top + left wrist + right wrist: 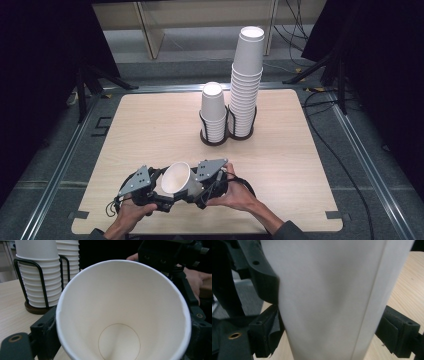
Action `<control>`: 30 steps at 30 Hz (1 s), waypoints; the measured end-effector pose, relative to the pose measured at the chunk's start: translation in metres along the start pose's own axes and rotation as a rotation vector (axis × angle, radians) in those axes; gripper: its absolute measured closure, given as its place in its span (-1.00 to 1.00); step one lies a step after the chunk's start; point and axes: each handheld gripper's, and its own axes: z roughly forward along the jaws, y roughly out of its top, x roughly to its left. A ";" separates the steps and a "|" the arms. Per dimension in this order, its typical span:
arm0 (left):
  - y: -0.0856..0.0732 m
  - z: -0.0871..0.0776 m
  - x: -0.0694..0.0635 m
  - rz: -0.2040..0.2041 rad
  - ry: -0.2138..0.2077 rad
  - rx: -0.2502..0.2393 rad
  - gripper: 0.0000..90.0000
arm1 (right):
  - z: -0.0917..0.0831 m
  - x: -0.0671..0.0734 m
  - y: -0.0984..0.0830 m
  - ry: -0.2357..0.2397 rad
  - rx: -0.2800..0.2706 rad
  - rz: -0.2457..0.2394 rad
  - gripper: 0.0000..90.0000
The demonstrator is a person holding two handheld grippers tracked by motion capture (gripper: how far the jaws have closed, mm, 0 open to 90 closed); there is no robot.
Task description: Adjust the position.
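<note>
High view: smooth white conical paper cup [176, 179] between black fingers [165, 204].

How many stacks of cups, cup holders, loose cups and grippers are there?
Stacks of white paper cups: 2, the short stack and the tall stack
Black wire holders: 2, the left holder and the right holder
Loose cup: 1, the single cup held between the grippers
Grippers: 2, the left gripper and the right gripper
Total: 7

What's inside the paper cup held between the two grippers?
The paper cup is empty: bare white wall down to its round bottom, as the left gripper view shows. The table under the cup is covered.
</note>
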 end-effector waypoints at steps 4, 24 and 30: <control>-0.001 0.003 -0.001 0.021 -0.016 0.010 -0.76 | 0.000 0.004 0.004 -0.024 0.082 -0.054 -0.65; 0.000 0.003 -0.004 0.046 -0.040 0.044 -0.77 | 0.006 0.006 0.003 0.043 0.066 -0.044 -0.58; -0.001 0.003 -0.003 0.009 -0.042 0.030 -0.83 | 0.005 0.005 0.002 0.035 0.058 -0.056 -0.54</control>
